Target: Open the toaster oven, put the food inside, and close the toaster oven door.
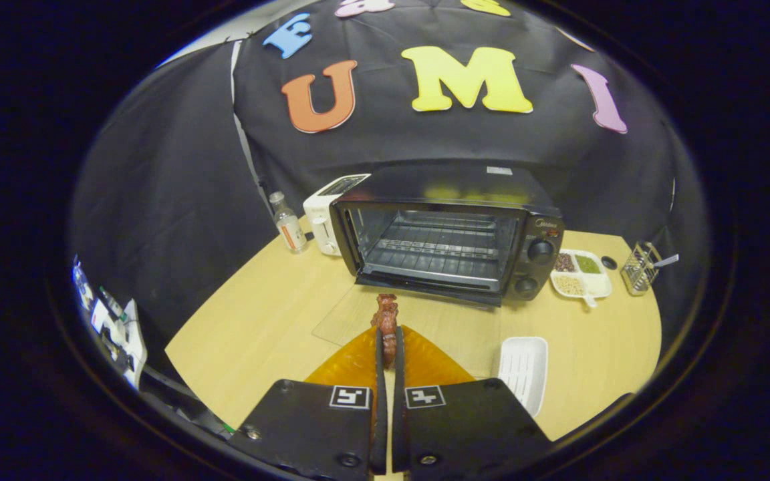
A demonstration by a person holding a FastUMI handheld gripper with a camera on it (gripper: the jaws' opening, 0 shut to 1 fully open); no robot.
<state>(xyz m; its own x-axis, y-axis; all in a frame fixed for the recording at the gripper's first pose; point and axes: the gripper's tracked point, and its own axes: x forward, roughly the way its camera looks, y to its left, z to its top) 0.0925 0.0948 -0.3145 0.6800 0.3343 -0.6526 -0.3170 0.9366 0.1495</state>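
The tongs (387, 339) are pinched narrow on a reddish-brown piece of food (386, 321), which sticks out ahead of the 2 fingertips. Beyond it the toaster oven (448, 230) stands on the tabletop (258, 327) with its glass door (412, 319) folded down flat, the rack (442, 250) bare. The grip looks slim, so the food could twist or slip before reaching the rack, and coming in low risks knocking the door's front edge.
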